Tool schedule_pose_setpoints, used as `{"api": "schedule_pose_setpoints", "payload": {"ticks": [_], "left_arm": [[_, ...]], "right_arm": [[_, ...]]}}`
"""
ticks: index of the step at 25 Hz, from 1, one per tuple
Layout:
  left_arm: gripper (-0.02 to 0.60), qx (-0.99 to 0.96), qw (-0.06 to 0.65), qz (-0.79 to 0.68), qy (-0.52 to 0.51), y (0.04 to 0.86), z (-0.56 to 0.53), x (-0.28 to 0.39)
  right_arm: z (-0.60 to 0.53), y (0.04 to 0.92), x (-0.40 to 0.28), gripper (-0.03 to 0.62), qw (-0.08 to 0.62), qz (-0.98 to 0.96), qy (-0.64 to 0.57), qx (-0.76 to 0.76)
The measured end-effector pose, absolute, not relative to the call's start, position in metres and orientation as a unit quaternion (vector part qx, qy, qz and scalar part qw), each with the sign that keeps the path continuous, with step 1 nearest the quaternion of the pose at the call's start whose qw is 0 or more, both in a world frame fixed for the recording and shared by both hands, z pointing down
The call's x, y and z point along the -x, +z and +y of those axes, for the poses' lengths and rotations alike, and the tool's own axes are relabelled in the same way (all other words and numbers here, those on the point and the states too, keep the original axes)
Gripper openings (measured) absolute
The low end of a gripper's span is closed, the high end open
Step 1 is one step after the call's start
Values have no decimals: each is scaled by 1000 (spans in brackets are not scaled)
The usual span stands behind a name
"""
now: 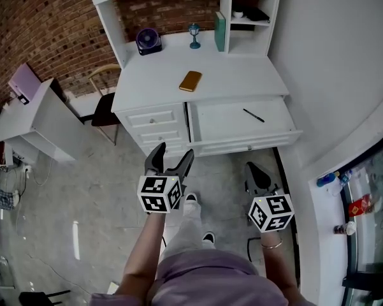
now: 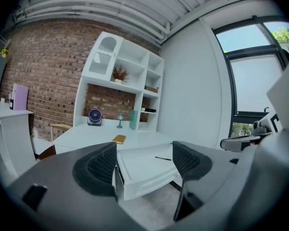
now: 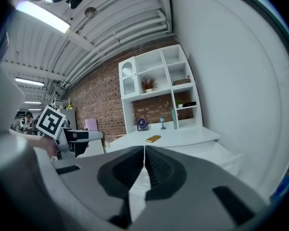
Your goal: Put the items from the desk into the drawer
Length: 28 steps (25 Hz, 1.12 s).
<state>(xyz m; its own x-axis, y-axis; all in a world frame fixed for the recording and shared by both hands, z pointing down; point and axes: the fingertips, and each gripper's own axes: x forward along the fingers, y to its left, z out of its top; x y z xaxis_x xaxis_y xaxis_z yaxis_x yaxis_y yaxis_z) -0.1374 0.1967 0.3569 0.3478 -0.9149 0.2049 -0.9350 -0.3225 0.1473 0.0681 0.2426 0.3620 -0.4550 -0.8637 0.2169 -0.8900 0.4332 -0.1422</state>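
A white desk [image 1: 242,75] stands ahead with its wide drawer [image 1: 239,121] pulled out. A black pen [image 1: 253,115] lies in the drawer. On the desktop lie a flat yellow-brown case [image 1: 190,81], a purple fan [image 1: 148,41], a small blue figure [image 1: 194,36] and an upright teal book [image 1: 220,31]. My left gripper [image 1: 173,160] hangs over the floor short of the drawer, open and empty. In the left gripper view the drawer [image 2: 144,170] shows between the jaws. My right gripper [image 1: 257,174], also short of the desk, is shut on nothing.
Small closed drawers [image 1: 154,121] sit left of the open one. A chair [image 1: 105,110] stands at the desk's left end, and a white side table [image 1: 32,120] further left. A white wall and window ledge [image 1: 331,190] run along the right. A shelf hutch tops the desk.
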Motion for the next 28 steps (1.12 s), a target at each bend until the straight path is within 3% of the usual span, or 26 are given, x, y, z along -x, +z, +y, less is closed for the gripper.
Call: {"api": "schedule_pose_setpoints", "payload": {"ticks": [10,28], "left_arm": [[410,-813,114,-570,38,366,115,150],[413,-838,114,-529,65,379,-83,183]], "right_arm": [[188,372,-66,5,63,-837,130,-527],[12,364,-23,6,61,-818,133,-557]]}}
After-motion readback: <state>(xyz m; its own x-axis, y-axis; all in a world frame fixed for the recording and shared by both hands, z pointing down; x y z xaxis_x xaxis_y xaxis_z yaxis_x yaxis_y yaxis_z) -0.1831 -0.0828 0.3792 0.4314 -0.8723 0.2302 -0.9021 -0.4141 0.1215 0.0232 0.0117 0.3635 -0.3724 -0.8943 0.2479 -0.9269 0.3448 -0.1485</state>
